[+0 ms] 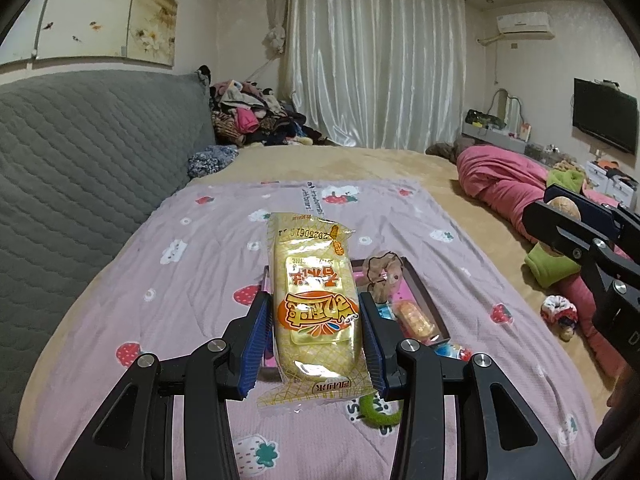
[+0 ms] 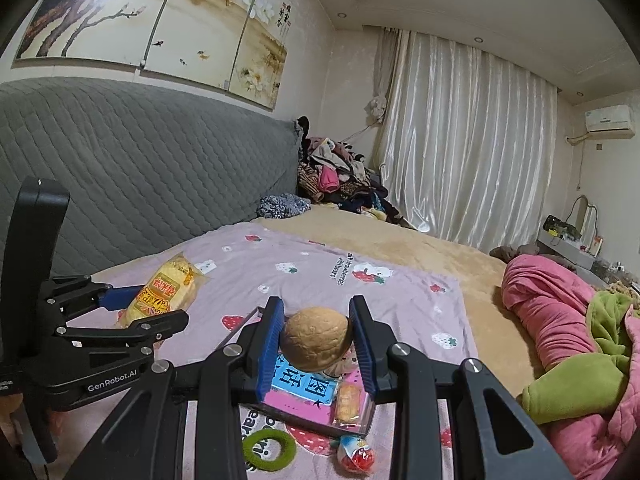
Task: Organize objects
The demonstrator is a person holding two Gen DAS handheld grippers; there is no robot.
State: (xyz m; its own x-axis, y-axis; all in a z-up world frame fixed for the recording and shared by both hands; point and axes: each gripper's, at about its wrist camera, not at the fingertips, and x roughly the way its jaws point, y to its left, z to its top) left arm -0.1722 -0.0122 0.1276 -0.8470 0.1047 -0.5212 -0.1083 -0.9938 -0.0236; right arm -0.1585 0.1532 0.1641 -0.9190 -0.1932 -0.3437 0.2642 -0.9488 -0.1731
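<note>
Left gripper (image 1: 316, 320) jaws squeeze yellow snack pack (image 1: 314, 304) | right gripper (image 2: 318, 338) jaws squeeze brown bun (image 2: 316, 340) | both above pink tray (image 2: 300, 404) on bed

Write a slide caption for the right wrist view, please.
Right hand-held gripper holds a walnut above the pink tray.

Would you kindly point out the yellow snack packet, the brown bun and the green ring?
yellow snack packet (image 1: 316, 312), left wrist view, orange label.
brown bun (image 2: 316, 338), right wrist view, domed top.
green ring (image 2: 267, 450), right wrist view, left band.
</note>
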